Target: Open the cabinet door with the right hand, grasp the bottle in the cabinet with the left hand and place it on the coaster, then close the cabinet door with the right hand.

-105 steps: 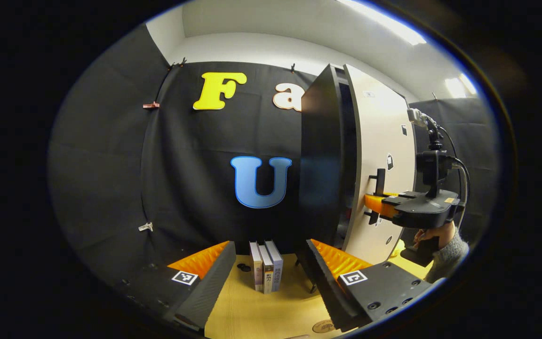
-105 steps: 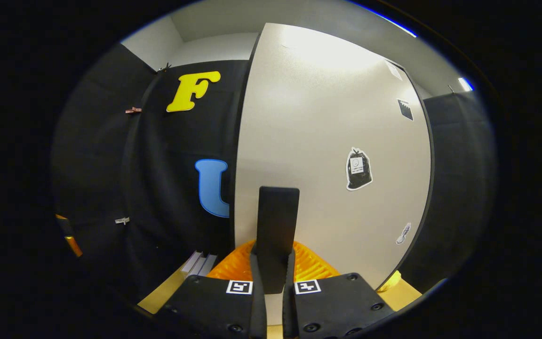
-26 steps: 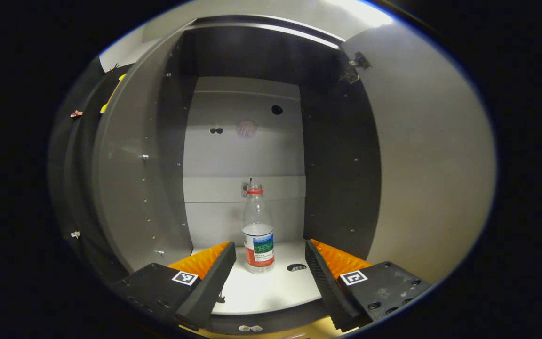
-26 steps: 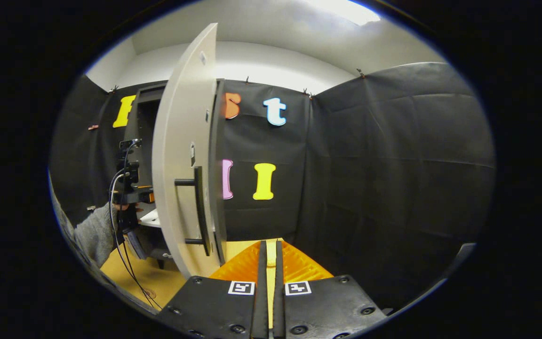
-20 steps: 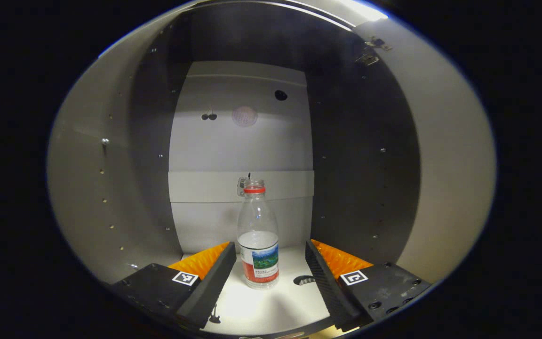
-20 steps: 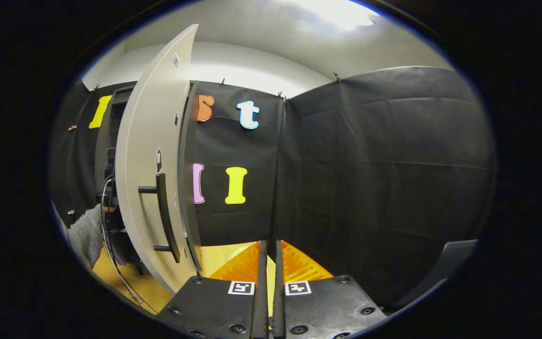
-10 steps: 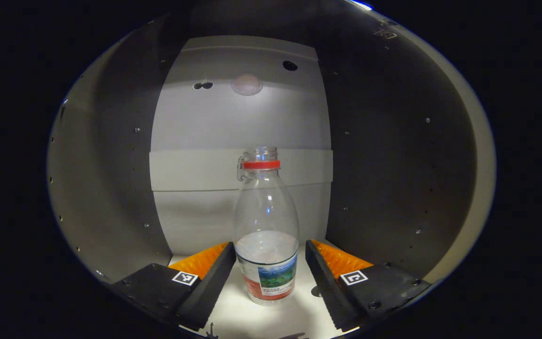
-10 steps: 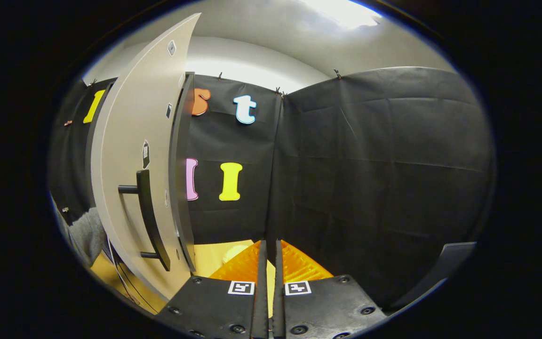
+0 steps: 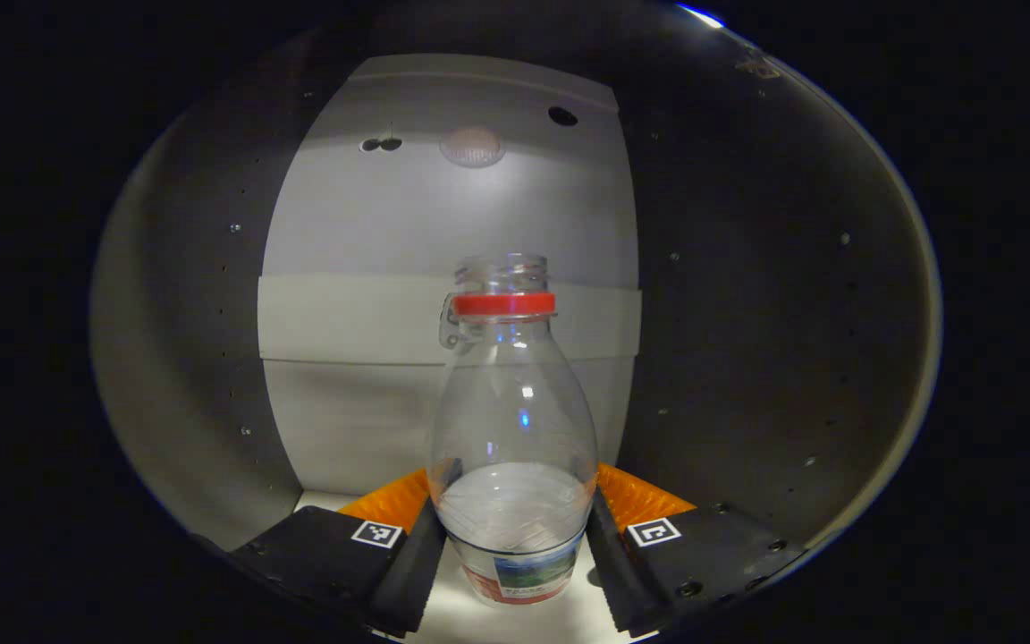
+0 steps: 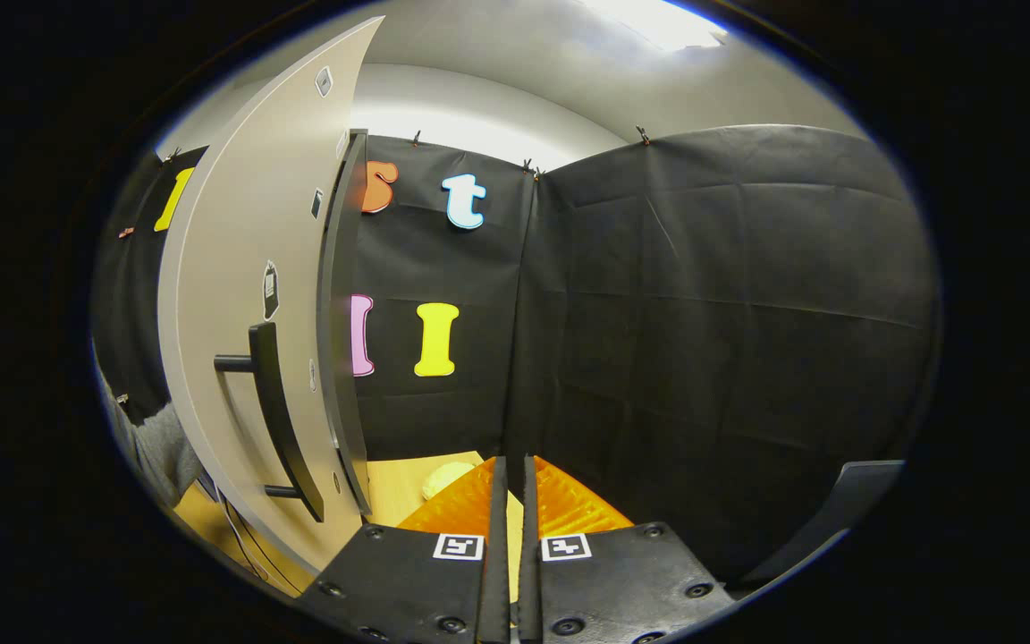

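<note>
A clear plastic bottle [image 9: 512,420] with a red neck ring, no cap and a little water stands upright on the cabinet's white floor [image 9: 448,613], close in the left gripper view. My left gripper [image 9: 515,474] has one finger against each side of its lower body, just above the label. In the right gripper view the pale cabinet door [image 10: 238,268] stands wide open at the left, its dark bar handle [image 10: 278,420] facing me. My right gripper [image 10: 511,461] is shut with nothing in it, off to the right of the door and apart from it.
Dark side walls [image 9: 730,313] and a pale back panel [image 9: 372,224] of the cabinet close in around the bottle. A grey sleeve [image 10: 153,456] shows left of the door. A wooden tabletop [image 10: 394,492] with a small yellowish object [image 10: 446,478] lies below, black cloth behind.
My left gripper has pushed deeper into the cabinet, and its fingers have closed in onto the bottle's sides. The right gripper, which let go of the door handle earlier, has barely shifted.
</note>
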